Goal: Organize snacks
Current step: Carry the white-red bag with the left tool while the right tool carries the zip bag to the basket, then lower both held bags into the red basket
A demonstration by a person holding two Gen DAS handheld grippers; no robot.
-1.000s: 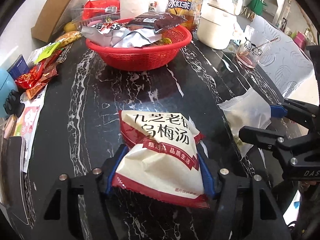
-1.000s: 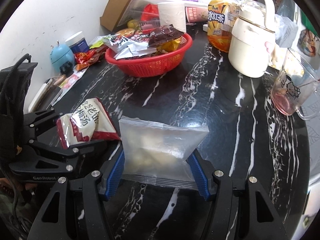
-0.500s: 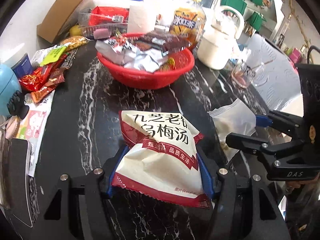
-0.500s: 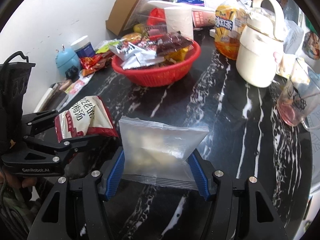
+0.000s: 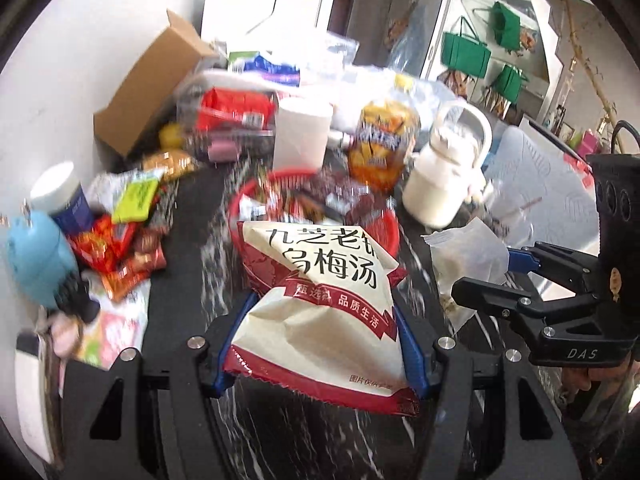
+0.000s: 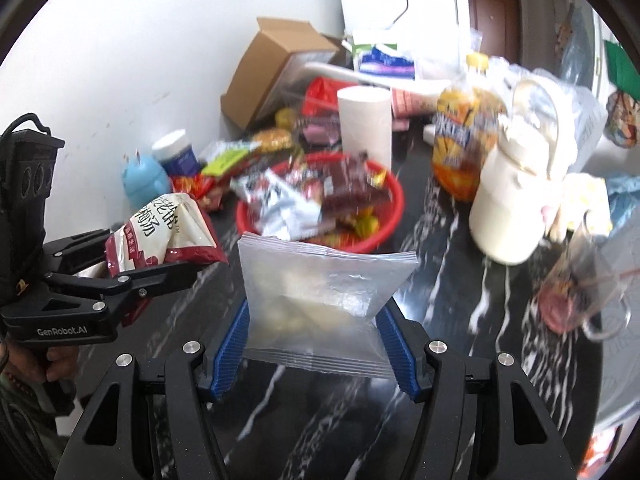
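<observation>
My left gripper is shut on a white and red snack bag with Chinese print, held up above the black marble table. Its blue pads press on the bag's two sides. My right gripper is shut on a clear zip bag of pale pieces, lifted too. Each gripper shows in the other's view: the right one at the right, the left one at the left. Just beyond both bags stands a red basket heaped with snack packets.
Loose snack packets, a blue round gadget and a white-capped jar lie at the left by the wall. A cardboard box, paper roll, tea bottle, cream kettle and glass mug crowd the back and right.
Both grippers have risen with their bags and tilted up. The basket now sits close behind the bags, and more of the wall and room shows.
</observation>
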